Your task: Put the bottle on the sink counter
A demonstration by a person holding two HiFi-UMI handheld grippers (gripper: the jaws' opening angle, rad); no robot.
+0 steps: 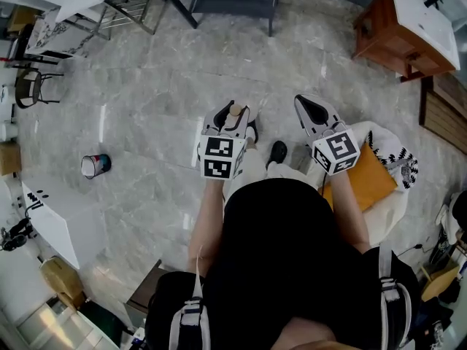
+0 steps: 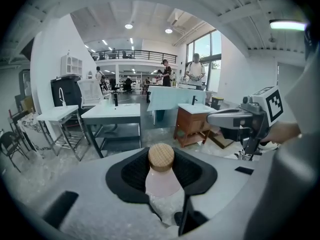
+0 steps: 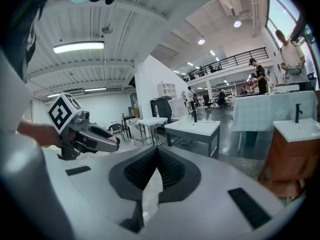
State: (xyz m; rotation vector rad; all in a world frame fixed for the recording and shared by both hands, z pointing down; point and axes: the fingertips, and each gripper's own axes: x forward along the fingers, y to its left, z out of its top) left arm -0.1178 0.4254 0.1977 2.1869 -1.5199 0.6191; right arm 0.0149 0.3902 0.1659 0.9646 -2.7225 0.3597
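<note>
Left gripper (image 2: pixel 162 170) clasps a pale pink bottle (image 2: pixel 162 183) (round wooden cap (image 2: pixel 161 157)); right gripper (image 3: pixel 156 154) closed, empty. Underfoot, grey marble floor (image 1: pixel 146 93); sink counters (image 2: pixel 112 111) stand in the open hall.

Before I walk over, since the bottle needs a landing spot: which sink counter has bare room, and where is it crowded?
The grey-legged sink counter ahead has bare white top in front of its black tap. The wooden vanity to its right has less free top. Crowded: the cushions right of the person's shoe.
</note>
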